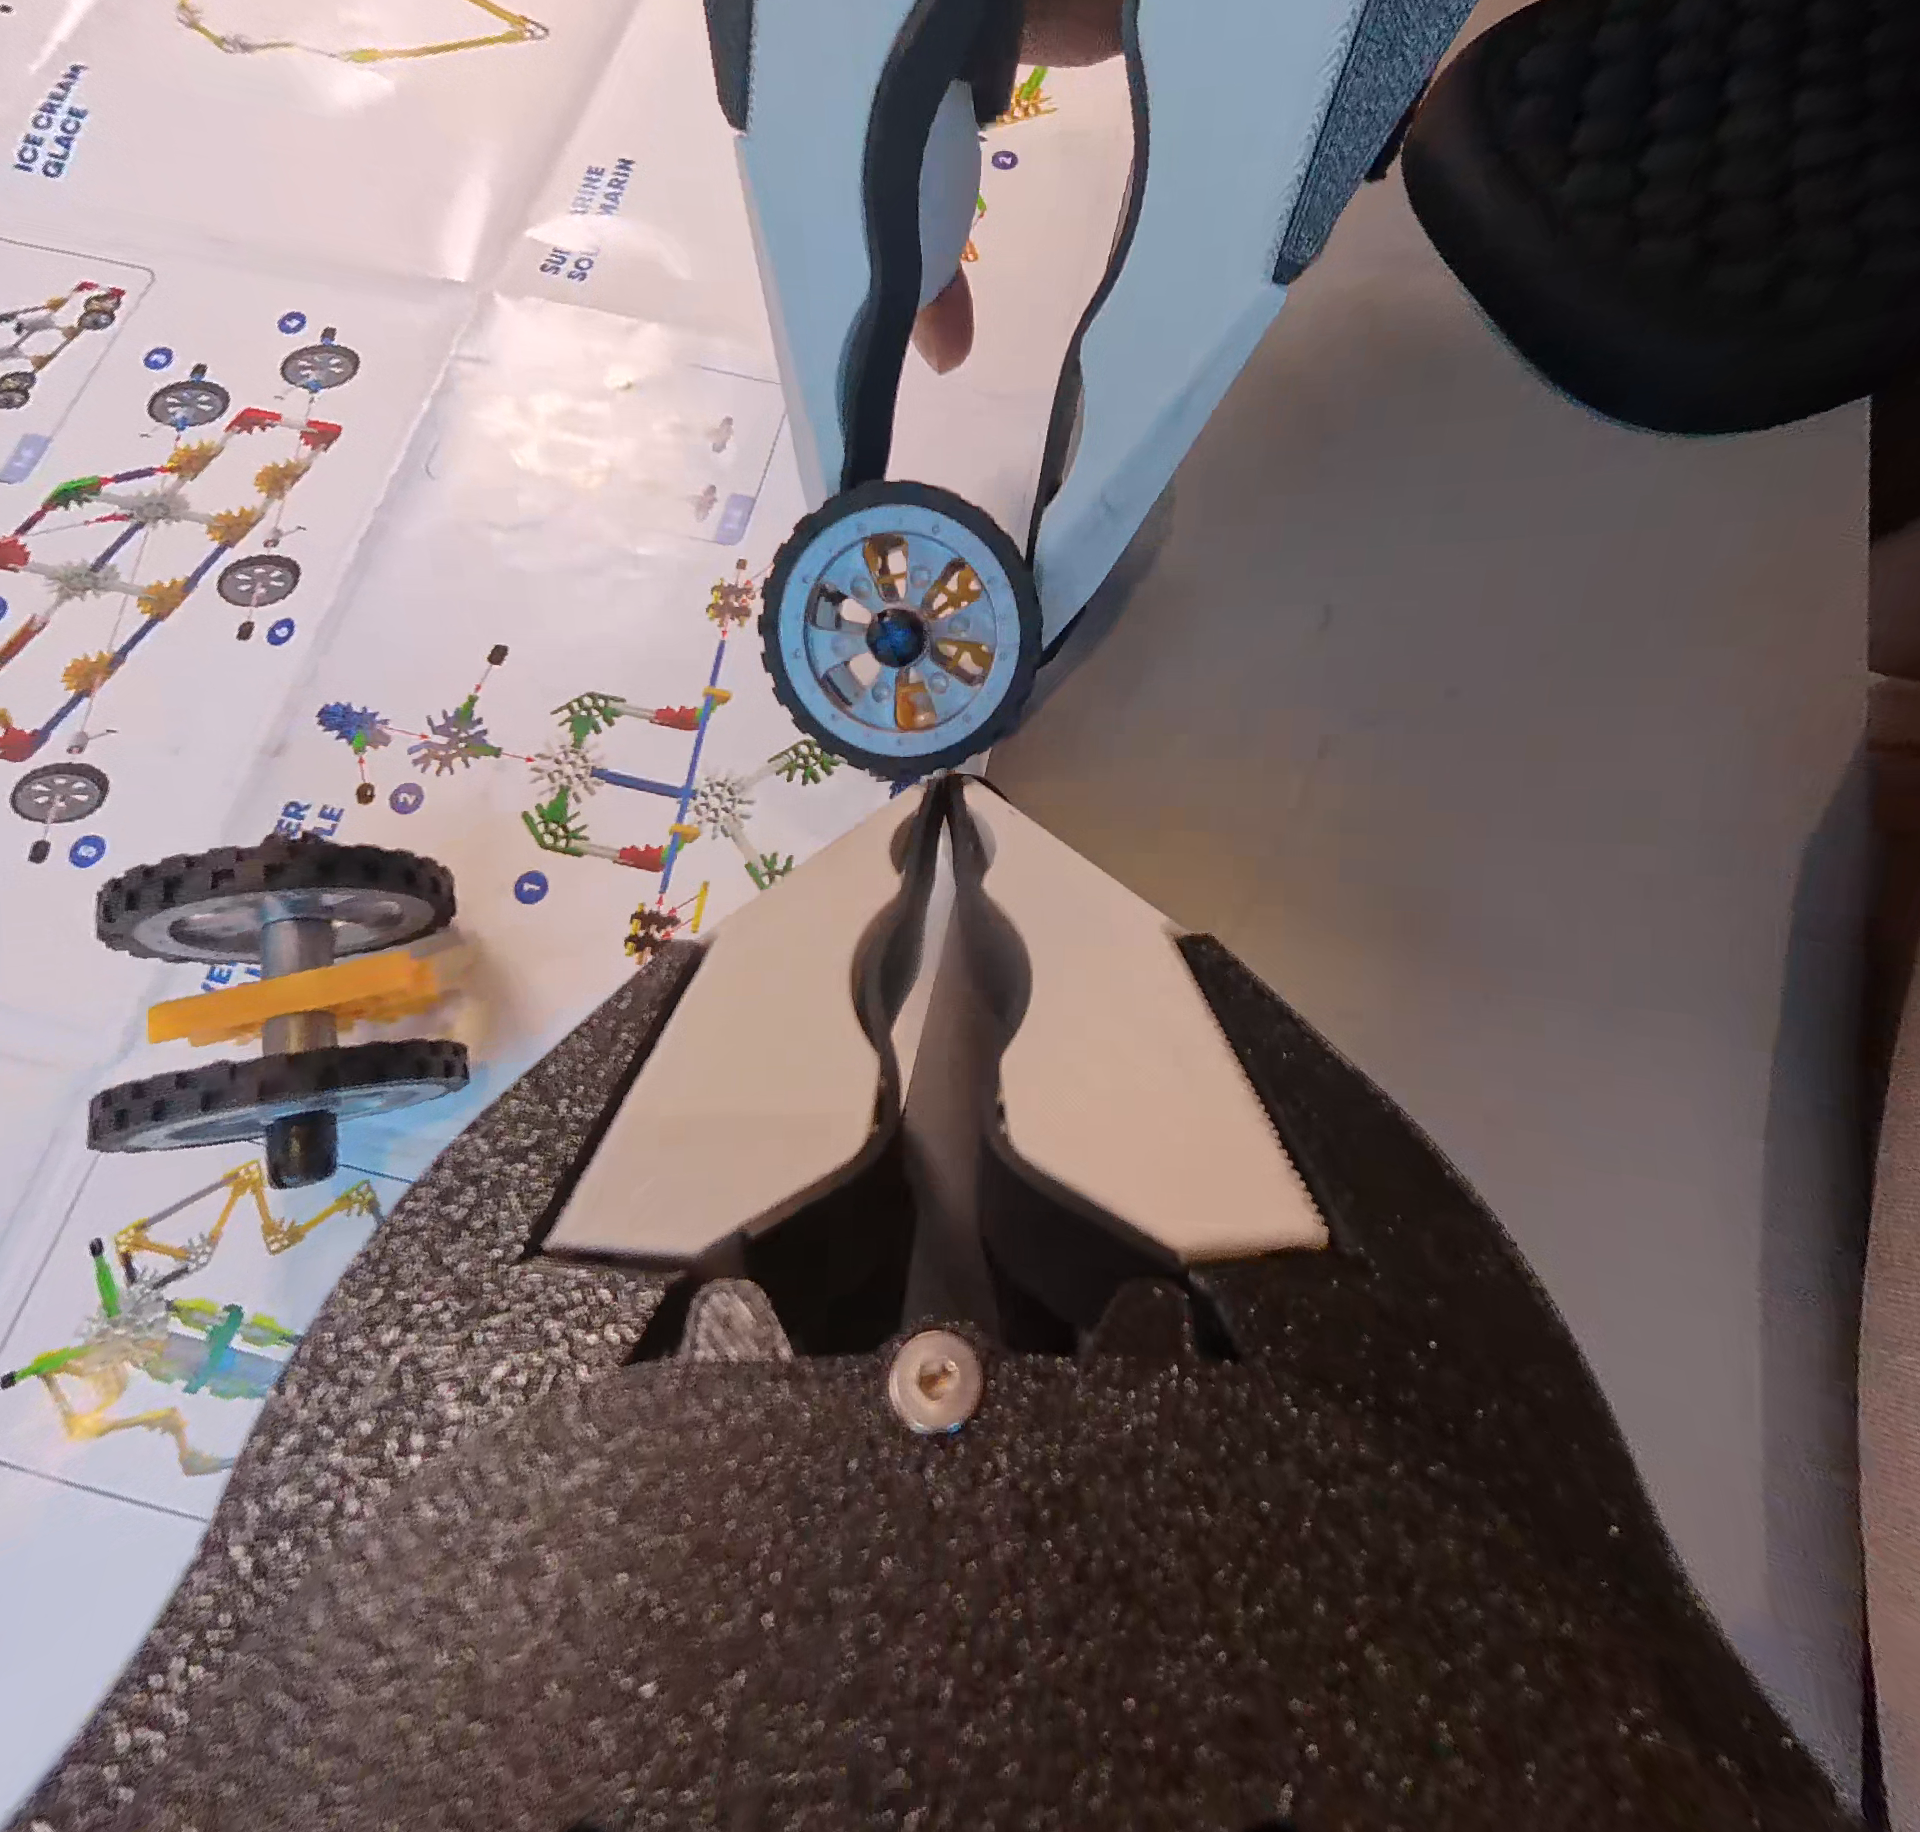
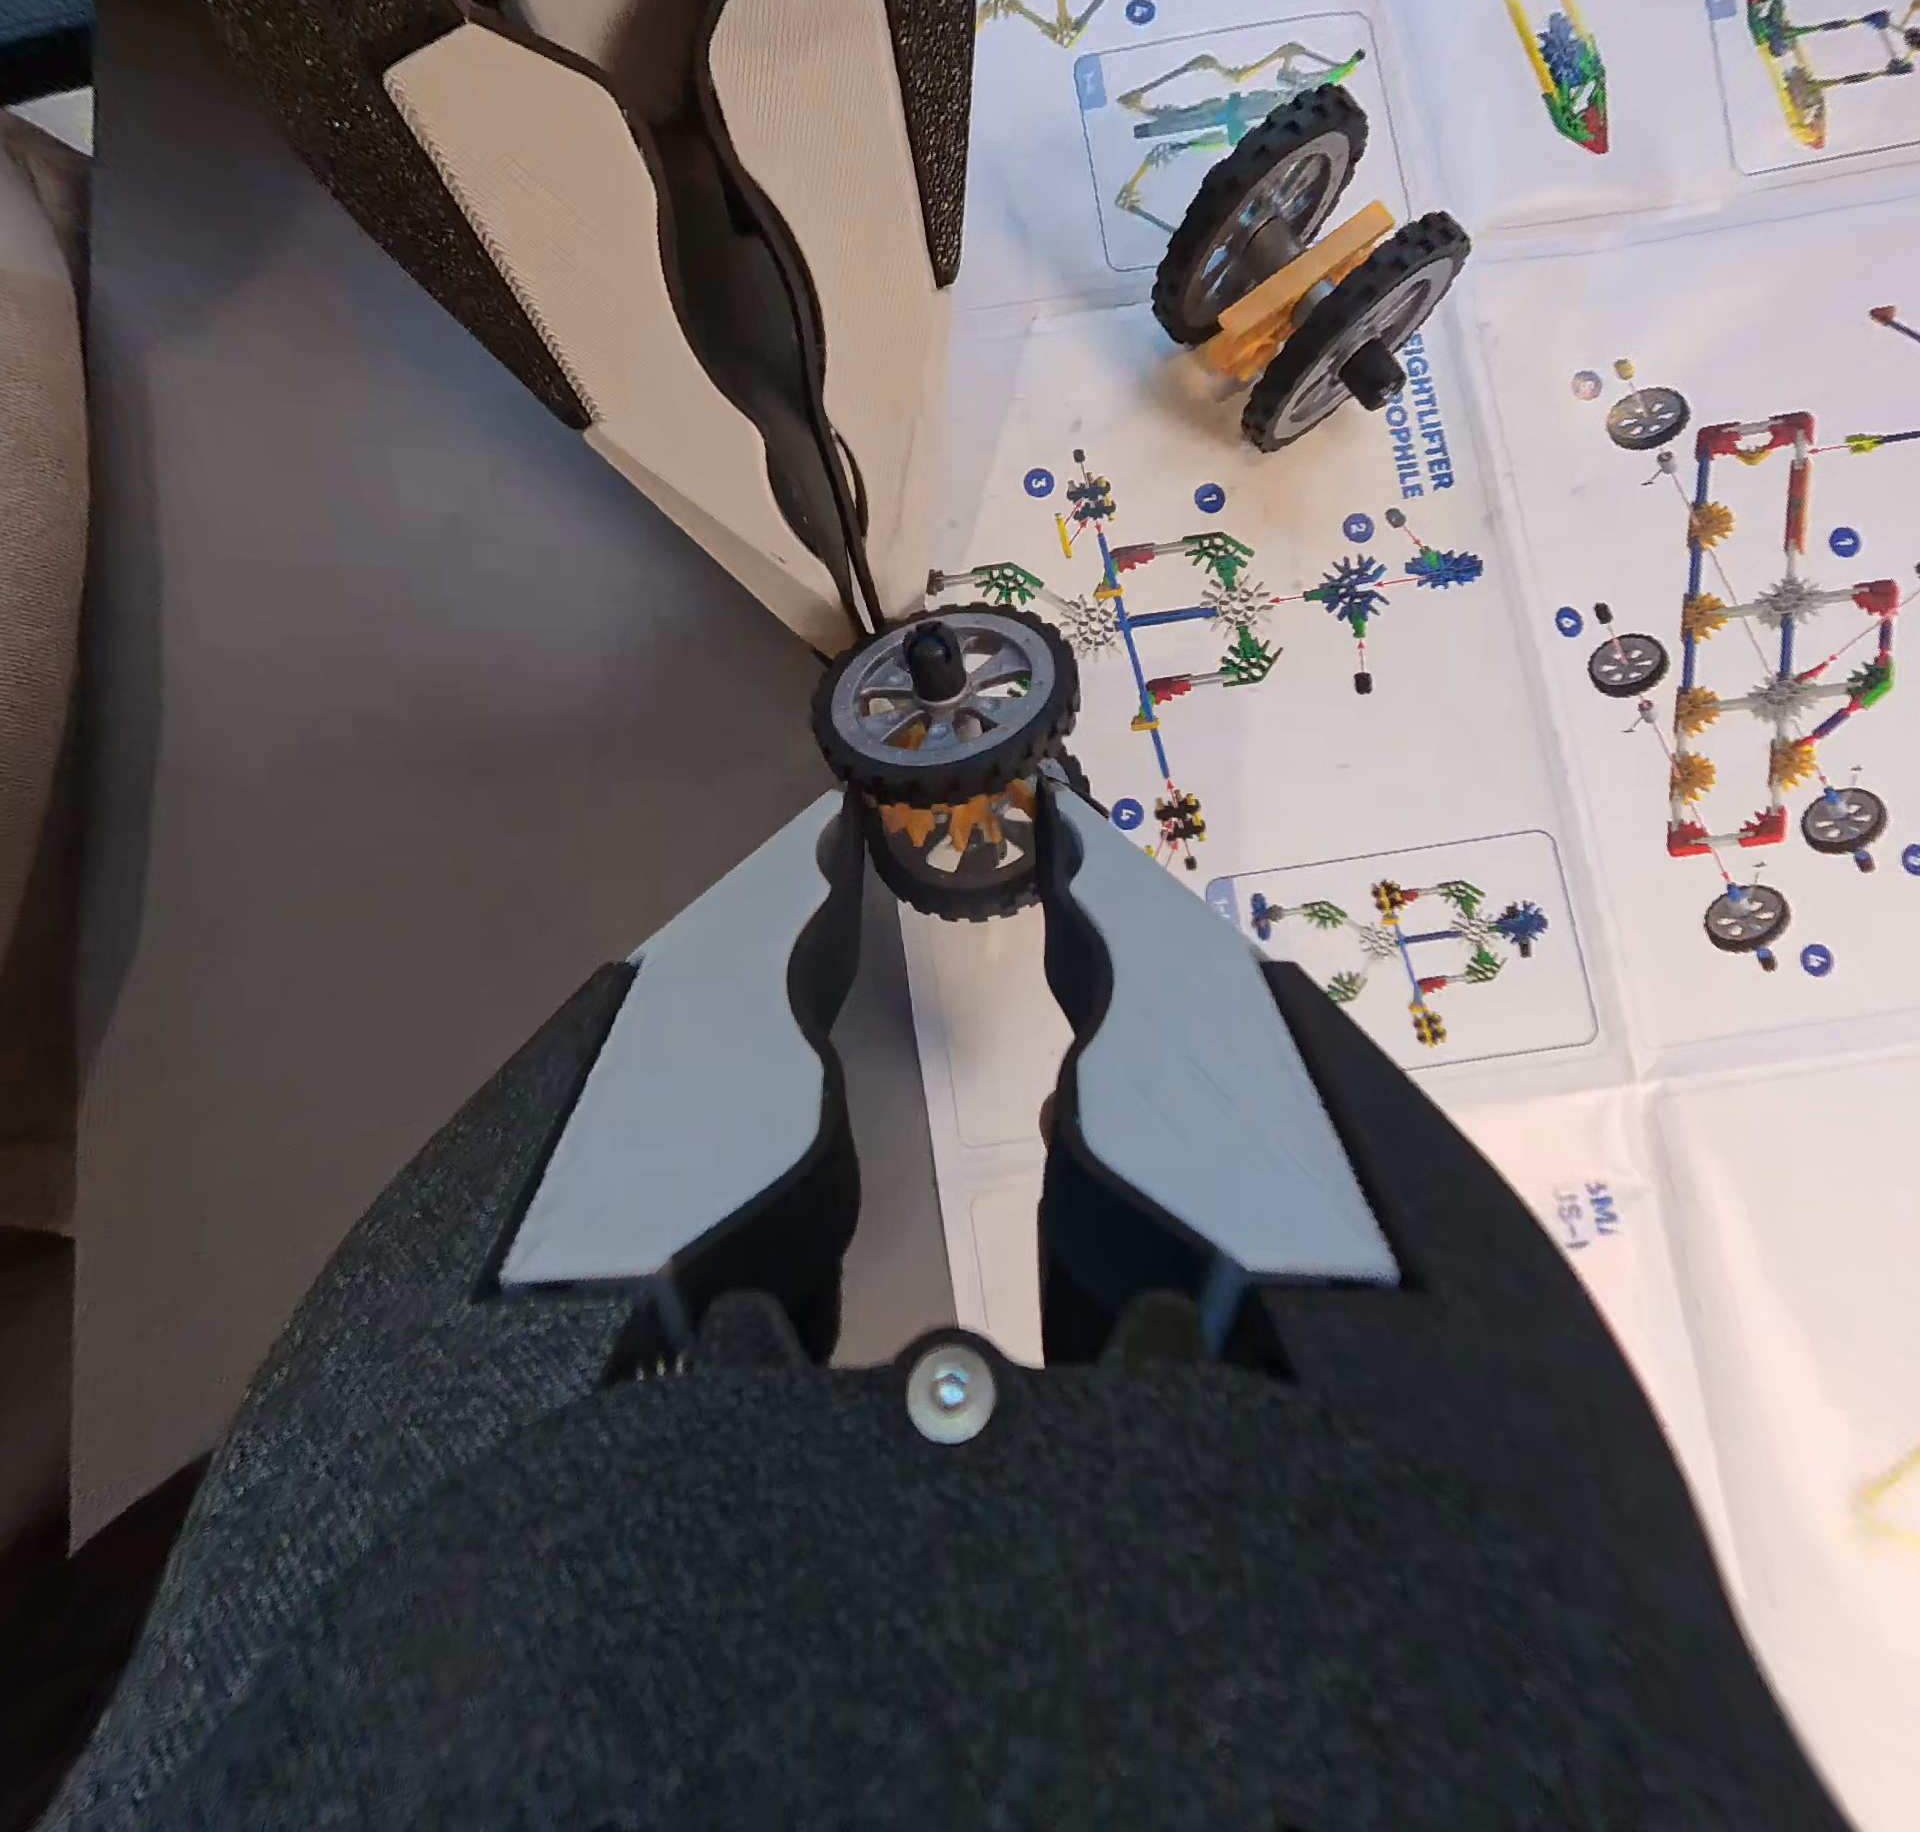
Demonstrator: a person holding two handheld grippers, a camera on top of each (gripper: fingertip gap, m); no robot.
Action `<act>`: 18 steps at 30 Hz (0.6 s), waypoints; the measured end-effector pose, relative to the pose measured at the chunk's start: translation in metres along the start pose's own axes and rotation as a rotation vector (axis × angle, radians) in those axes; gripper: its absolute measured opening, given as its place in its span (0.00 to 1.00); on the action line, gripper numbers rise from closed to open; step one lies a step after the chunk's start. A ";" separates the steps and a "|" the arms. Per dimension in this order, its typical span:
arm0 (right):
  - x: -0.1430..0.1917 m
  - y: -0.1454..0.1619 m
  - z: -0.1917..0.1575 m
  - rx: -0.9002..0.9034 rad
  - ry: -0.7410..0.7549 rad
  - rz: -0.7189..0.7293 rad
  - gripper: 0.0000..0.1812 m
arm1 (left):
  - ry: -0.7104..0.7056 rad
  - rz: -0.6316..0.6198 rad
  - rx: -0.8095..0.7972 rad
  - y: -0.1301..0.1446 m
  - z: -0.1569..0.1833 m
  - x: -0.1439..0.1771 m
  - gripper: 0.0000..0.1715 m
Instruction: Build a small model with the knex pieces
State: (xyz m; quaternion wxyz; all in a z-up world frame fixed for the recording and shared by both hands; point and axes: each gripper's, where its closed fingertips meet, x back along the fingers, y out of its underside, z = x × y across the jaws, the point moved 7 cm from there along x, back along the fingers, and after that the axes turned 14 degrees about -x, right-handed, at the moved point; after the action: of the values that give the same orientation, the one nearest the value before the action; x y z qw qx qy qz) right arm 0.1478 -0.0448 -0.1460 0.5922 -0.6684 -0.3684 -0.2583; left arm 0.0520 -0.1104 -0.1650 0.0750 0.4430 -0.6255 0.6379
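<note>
My right gripper [image 2: 945, 806] is shut on a toy wheel set [image 2: 951, 733]: two black-tyred grey wheels on one axle with an orange connector between them and a black end cap on top. Its pads press the lower wheel and the connector from both sides. In the left wrist view the same wheel set [image 1: 899, 629] shows face-on, with the right gripper [image 1: 951, 525] reaching in from the top. My left gripper [image 1: 943, 783] is shut, its tips right at the tyre's edge. It also shows in the right wrist view [image 2: 868, 624], coming in from the upper left.
A second wheel set with a yellow connector [image 1: 281, 1003] [image 2: 1309, 317] lies on a printed instruction sheet [image 1: 416, 224] [image 2: 1455, 1159]. The sheet lies on a grey table [image 1: 1455, 847]. A black chair [image 1: 1714, 172] stands beyond the table edge. Less than 4 cm separates the two grippers' tips.
</note>
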 end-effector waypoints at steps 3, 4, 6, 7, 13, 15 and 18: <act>0.000 0.000 0.000 -0.051 -0.018 0.074 0.17 | 0.013 0.008 0.018 0.001 -0.002 0.000 0.00; -0.002 0.000 0.000 -0.069 -0.030 0.090 0.17 | 0.019 0.011 0.021 0.001 -0.002 0.000 0.00; -0.005 0.001 -0.003 -0.080 -0.056 0.105 0.16 | 0.023 0.011 0.013 0.000 -0.001 0.000 0.00; -0.006 0.002 -0.005 -0.063 -0.062 0.089 0.16 | 0.022 0.009 0.006 0.000 -0.001 -0.001 0.00; -0.006 0.000 -0.009 -0.008 -0.036 -0.020 0.14 | 0.083 0.010 -0.027 0.000 0.002 0.001 0.09; -0.006 -0.001 -0.010 0.078 -0.001 -0.101 0.12 | 0.072 -0.054 -0.060 0.004 -0.005 0.007 0.09; -0.007 -0.006 -0.012 0.135 0.016 -0.165 0.12 | 0.102 0.060 -0.025 -0.005 -0.015 0.030 0.12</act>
State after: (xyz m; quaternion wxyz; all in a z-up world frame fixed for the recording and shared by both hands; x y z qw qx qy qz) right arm 0.1396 -0.0582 -0.1461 0.6157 -0.5922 -0.4340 -0.2862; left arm 0.0301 -0.1100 -0.1390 0.0932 0.3901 -0.6416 0.6539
